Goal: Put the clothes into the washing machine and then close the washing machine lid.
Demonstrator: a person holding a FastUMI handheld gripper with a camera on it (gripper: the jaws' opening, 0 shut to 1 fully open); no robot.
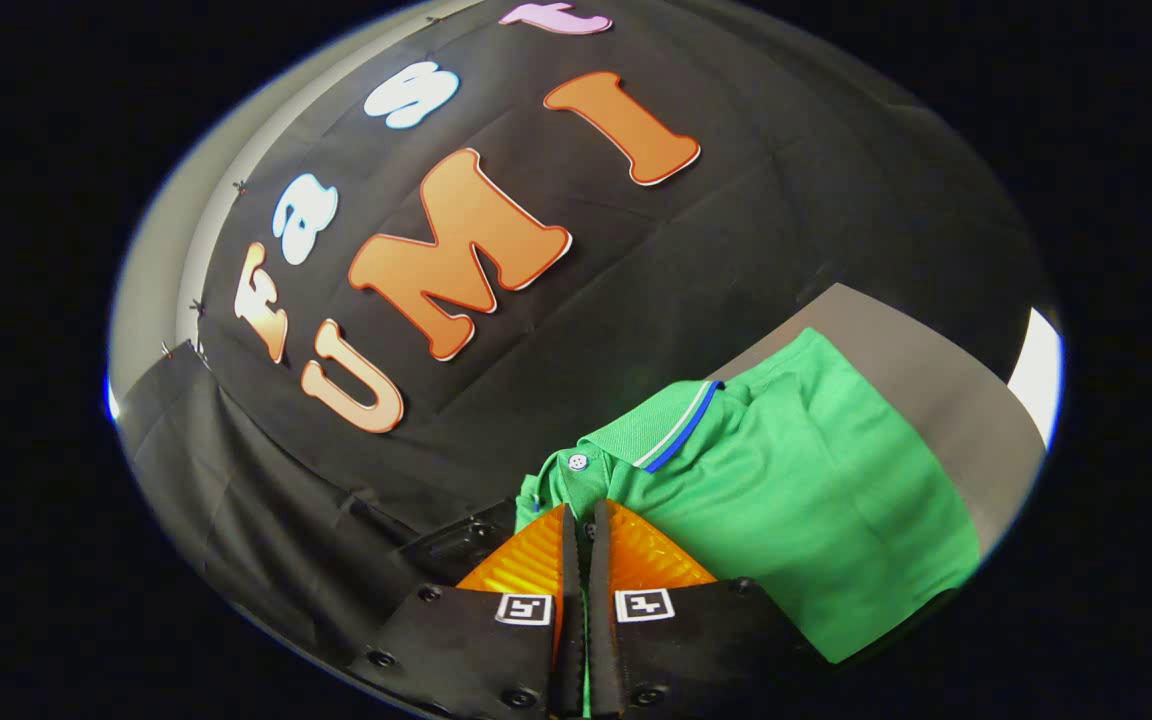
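A green polo shirt (796, 480) with a white and blue striped collar hangs from my gripper (581, 515) and trails off to the right. Both orange fingers (526, 560) are pressed together on the fabric near the collar and its white button. A thin strip of green shows in the narrow gap between the fingers. The view is tilted, and the shirt drapes partly over a grey surface (926, 370) beyond it.
The black cloth wall of the booth (736, 250) stands behind the shirt and folds down to the left of the fingers. A grey table top or panel runs at the right, with a bright white strip (1036, 370) past its edge.
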